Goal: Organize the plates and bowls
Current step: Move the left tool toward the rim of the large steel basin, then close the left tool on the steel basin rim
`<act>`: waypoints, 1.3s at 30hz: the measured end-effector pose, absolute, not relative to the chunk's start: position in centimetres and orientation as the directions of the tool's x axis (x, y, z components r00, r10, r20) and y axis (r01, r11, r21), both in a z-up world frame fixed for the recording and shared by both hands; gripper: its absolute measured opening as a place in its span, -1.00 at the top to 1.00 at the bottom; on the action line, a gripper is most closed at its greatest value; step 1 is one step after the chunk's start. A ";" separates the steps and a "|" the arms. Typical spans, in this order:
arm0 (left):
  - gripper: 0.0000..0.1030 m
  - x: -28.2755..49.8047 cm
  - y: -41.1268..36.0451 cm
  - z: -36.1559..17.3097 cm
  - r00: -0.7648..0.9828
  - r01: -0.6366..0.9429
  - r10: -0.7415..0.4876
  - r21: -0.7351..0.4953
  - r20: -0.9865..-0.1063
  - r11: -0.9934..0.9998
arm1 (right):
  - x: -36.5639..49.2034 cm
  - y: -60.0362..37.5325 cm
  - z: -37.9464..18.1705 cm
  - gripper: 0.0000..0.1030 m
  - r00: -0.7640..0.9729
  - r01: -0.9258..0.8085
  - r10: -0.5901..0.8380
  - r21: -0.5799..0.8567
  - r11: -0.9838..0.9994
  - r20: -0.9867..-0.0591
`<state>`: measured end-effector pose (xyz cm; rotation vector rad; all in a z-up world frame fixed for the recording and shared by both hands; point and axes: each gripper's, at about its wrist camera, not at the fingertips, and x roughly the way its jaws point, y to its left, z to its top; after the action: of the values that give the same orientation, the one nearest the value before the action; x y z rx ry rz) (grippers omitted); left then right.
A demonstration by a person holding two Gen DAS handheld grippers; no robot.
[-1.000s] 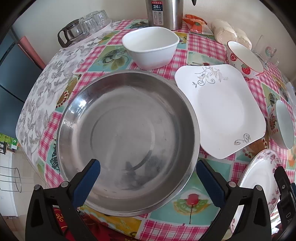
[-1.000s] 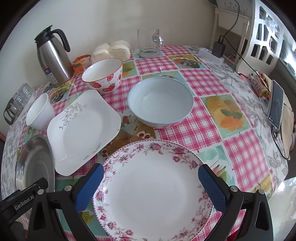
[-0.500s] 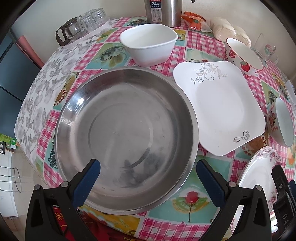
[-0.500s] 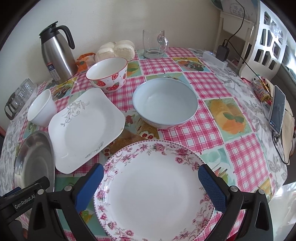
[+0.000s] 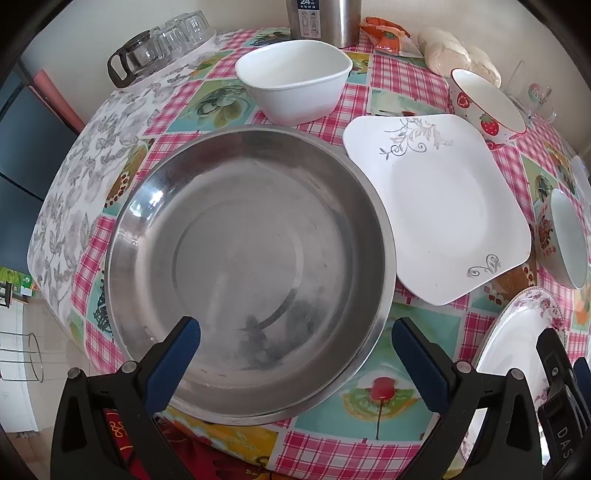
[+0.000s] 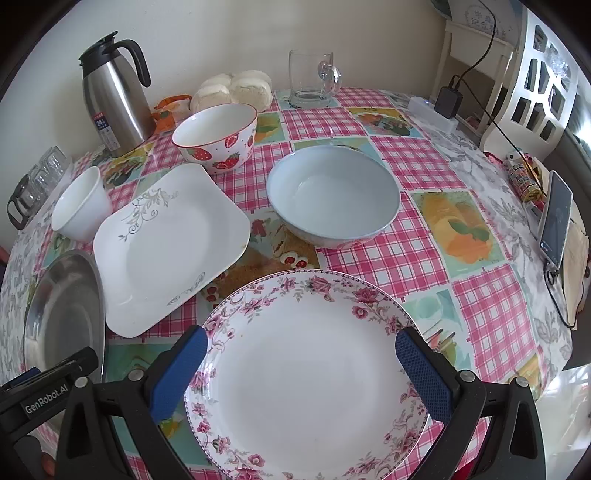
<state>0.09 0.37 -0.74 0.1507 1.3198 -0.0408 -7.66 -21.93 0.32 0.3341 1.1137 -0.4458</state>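
Crept slightly forward since the earlier frames, both tools, with dishes sliding lower in each view.

Left tool [image 5: 295, 332]: black frame, blue ribbed pads, spread wide open and holding nothing, hovering over the near rim of the round, shallow stainless-steel pan [image 5: 247, 266], dull and smudged inside. Just right of the pan, almost touching: glossy white square plate with grey scroll motifs [image 5: 439, 210]. Beyond the pan: plain white rounded-square ceramic bowl [image 5: 293, 90], then the brushed-steel thermos jug [image 5: 323, 18].

Right tool [image 6: 301, 347]: same build, pads far apart, empty, flanking the round white plate with a pink rose border [image 6: 306, 373], smooth and glazed. Behind that plate: wide pale-blue bowl [image 6: 332, 195]; to its left, farther back, deep strawberry-patterned bowl with a red rim [image 6: 216, 138]. Clear glass mug with handle [image 6: 312, 79] near the wall, beside pale round buns [image 6: 234, 90]. All resting apart on the surface [image 6: 406, 254], covered in glossy oilcloth of pink gingham and fruit squares.
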 end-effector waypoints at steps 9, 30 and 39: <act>-1.00 0.0 0.3 -0.8 0.245 0.118 0.056 0.088 -0.968 0.989 | -7.6 -21.9 0.3 -1.00 0.368 0.502 -0.176 0.036 0.864 -0.913; -1.00 -0.1 0.4 -1.0 0.240 0.102 0.056 0.082 -0.969 0.991 | -7.7 -21.6 -0.1 -1.00 0.360 0.497 -0.173 0.032 0.867 -0.917; -1.00 1.3 4.5 -0.6 0.241 -0.061 0.053 0.040 -0.969 0.997 | -6.9 -20.0 -0.1 -1.00 0.372 0.446 -0.147 0.038 0.894 -0.916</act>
<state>1.33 4.54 -0.63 -0.0069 1.3250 0.0783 -6.86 -19.96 -0.06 0.3008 1.1300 -0.3874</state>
